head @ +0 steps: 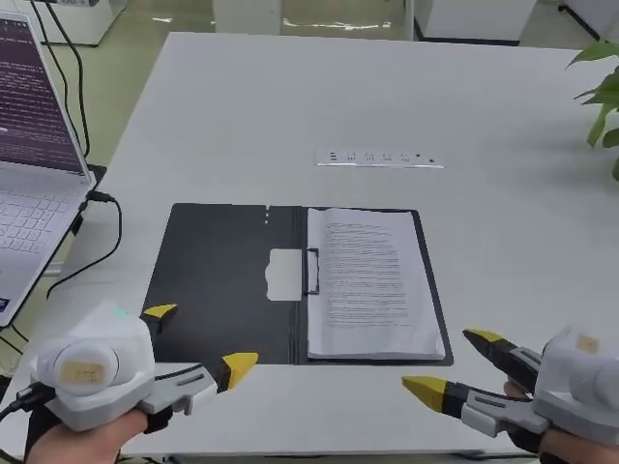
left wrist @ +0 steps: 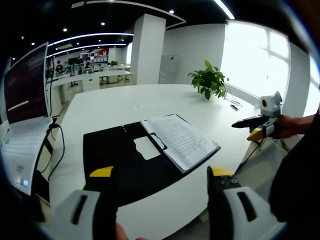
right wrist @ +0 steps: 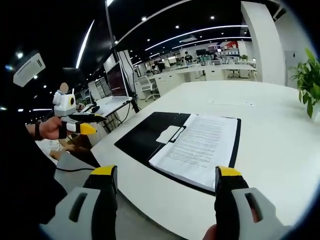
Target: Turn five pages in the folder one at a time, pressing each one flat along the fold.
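Observation:
A black folder [head: 222, 290] lies open on the white table [head: 338, 106], with a stack of printed pages [head: 369, 280] on its right half and a clip [head: 311, 271] at the fold. The folder [left wrist: 120, 155] and pages [left wrist: 180, 140] face the left gripper view; the right gripper view has the folder [right wrist: 145, 132] and pages [right wrist: 200, 147] too. My left gripper [head: 198, 338] hovers open at the folder's near left corner. My right gripper [head: 453, 362] hovers open off the folder's near right corner. Neither holds anything.
An open laptop [head: 29, 184] stands at the table's left edge, its cable [head: 102, 251] trailing close to the folder. A power strip [head: 379, 159] is set in the table behind the folder. A potted plant [head: 602, 97] is at the far right.

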Demonstrator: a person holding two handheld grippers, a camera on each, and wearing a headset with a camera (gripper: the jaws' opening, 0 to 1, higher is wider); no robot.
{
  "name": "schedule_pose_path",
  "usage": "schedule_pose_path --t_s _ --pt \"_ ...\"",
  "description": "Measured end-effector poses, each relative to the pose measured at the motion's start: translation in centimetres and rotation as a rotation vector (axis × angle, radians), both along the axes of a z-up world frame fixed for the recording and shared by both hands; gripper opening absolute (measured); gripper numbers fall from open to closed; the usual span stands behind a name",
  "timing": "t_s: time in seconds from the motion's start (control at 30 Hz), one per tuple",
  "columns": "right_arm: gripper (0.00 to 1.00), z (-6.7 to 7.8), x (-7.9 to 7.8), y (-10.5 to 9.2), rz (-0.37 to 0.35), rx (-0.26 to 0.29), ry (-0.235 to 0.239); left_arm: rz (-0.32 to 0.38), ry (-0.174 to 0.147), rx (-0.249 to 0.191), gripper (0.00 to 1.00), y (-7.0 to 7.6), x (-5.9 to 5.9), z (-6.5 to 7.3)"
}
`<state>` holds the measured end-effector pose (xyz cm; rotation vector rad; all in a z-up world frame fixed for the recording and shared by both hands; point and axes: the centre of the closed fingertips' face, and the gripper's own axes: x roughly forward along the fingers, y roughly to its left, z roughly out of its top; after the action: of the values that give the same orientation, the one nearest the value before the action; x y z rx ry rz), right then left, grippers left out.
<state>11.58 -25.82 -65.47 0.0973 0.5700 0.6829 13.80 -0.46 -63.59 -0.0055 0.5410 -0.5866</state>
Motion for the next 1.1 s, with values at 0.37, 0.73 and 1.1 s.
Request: schedule_pose_path --t_s 0.37,0.73,1.1 --pt "0.80 0.5 -0.3 0.3 -0.020 0.007 0.002 -0.051 0.012 0.006 0.74 -1.1 -0.1 -0.1" --pt "0.80 0.4 -0.5 0.4 -0.029 0.000 0.008 -0.084 0.028 0.018 0.74 -1.2 0.2 -0.5" --pt "0.80 0.5 0.0 0.1 -0.041 -0.002 -0.001 -0.103 0.025 0.022 0.73 -1.7 0.6 -0.3"
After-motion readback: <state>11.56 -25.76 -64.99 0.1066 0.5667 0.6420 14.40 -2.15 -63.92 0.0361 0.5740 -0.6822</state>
